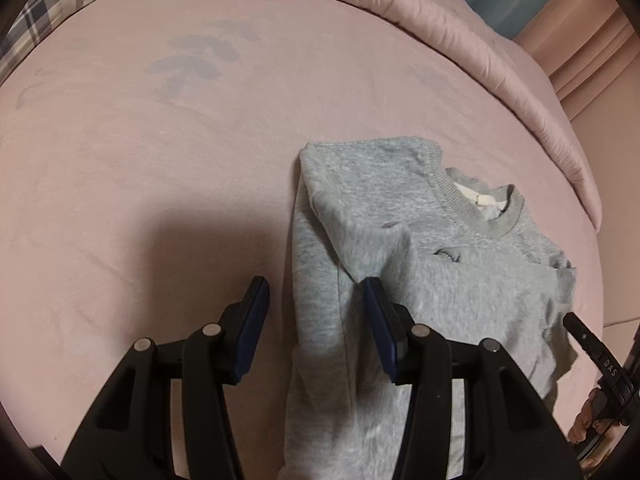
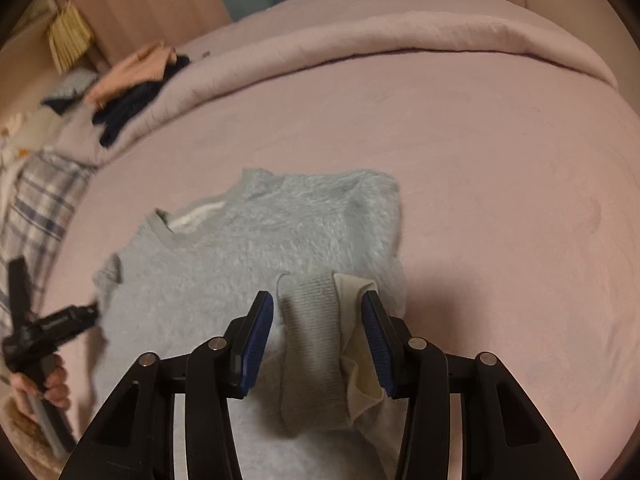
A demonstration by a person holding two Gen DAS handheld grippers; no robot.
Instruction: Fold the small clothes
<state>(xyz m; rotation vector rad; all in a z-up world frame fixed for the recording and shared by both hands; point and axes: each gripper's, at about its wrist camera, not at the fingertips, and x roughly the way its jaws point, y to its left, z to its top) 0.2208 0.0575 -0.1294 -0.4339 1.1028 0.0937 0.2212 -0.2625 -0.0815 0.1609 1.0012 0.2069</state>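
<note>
The left gripper [image 1: 316, 296] hangs with its blue-padded jaws spread wide over the left edge of a grey sweatshirt [image 1: 420, 264], gripping nothing; one pad [image 1: 380, 328] stands above the fabric, the other above bare sheet. The right gripper [image 2: 317, 312] is likewise spread apart, a ribbed grey cuff [image 2: 312, 344] with a cream lining lying loose between its pads. The sweatshirt lies partly folded on a pink bedsheet [image 1: 160, 200], neckline toward the far side, a white tag at the collar [image 1: 476, 204] too small to read. In the left wrist view the other gripper's black finger [image 1: 592, 344] carries the white letters "DAS". A rolled pink duvet [image 2: 360, 48] borders the sheet, with a plaid pillow [image 1: 60, 4] and a pile of peach and navy clothes [image 2: 132, 84] beyond.
</note>
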